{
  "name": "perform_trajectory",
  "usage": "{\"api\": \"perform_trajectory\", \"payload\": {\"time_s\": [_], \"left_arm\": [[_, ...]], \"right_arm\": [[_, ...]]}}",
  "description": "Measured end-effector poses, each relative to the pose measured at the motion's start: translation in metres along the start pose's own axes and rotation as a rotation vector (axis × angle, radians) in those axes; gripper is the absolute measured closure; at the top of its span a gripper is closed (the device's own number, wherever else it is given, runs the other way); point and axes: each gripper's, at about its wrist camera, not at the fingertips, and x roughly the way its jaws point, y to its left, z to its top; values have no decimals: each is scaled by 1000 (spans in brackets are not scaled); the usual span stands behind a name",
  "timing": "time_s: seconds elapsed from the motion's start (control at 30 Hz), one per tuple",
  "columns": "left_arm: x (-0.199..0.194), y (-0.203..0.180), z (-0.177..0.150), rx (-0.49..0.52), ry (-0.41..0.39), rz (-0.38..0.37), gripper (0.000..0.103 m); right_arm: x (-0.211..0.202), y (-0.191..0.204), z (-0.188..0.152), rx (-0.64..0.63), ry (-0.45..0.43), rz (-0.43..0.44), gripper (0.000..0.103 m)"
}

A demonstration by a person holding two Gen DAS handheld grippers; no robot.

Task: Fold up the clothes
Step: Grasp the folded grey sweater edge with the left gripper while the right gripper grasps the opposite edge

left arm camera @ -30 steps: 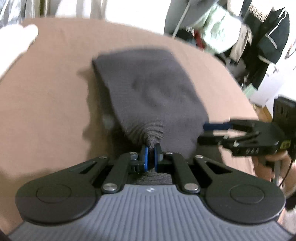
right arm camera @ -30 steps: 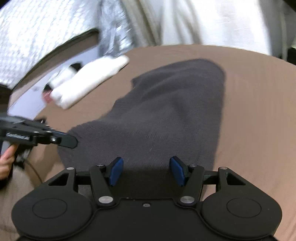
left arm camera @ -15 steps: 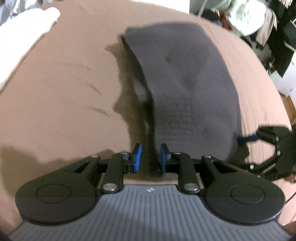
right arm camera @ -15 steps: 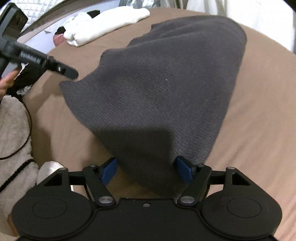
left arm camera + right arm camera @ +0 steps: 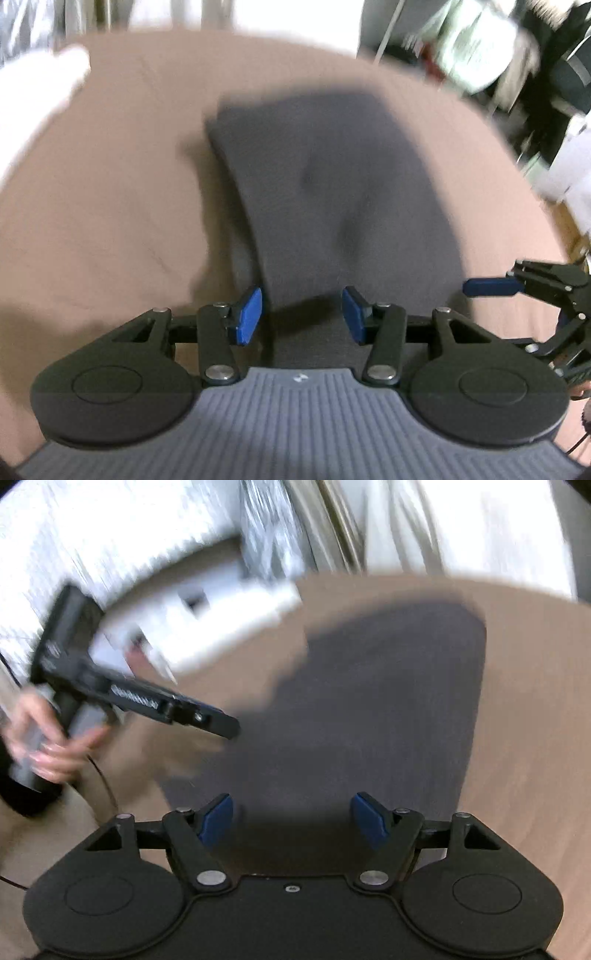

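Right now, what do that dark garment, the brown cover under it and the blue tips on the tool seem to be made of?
Dark garment: apparently a matte charcoal knit, soft enough to dent and fold; blur hides the weave.
Brown cover: seemingly thin woven cloth, matte, with shallow creases.
Blue pads on the left gripper, whose jaws are opening: probably rubber or soft plastic, smooth with a faint sheen.

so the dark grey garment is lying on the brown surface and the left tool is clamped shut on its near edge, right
Not quite. The dark grey garment does lie on the brown surface, but the left tool isn't clamped: its jaws are opening, pads clear of the cloth between them. The left wrist view shows it.
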Motion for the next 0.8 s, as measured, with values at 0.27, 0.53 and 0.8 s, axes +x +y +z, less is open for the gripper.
{"api": "perform_trajectory", "payload": {"time_s": [0.27, 0.53, 0.8], "left_arm": [[-18, 38, -3, -98, -98, 7, 49], [12, 77, 103, -80, -207, -21, 37], [83, 96, 156, -127, -244, -207, 88]], "right_arm": [[-12, 20, 0, -212, 37, -33, 27], [-23, -50, 55, 77, -140, -167, 24], [6, -106, 76, 252, -138, -173, 24]]}}
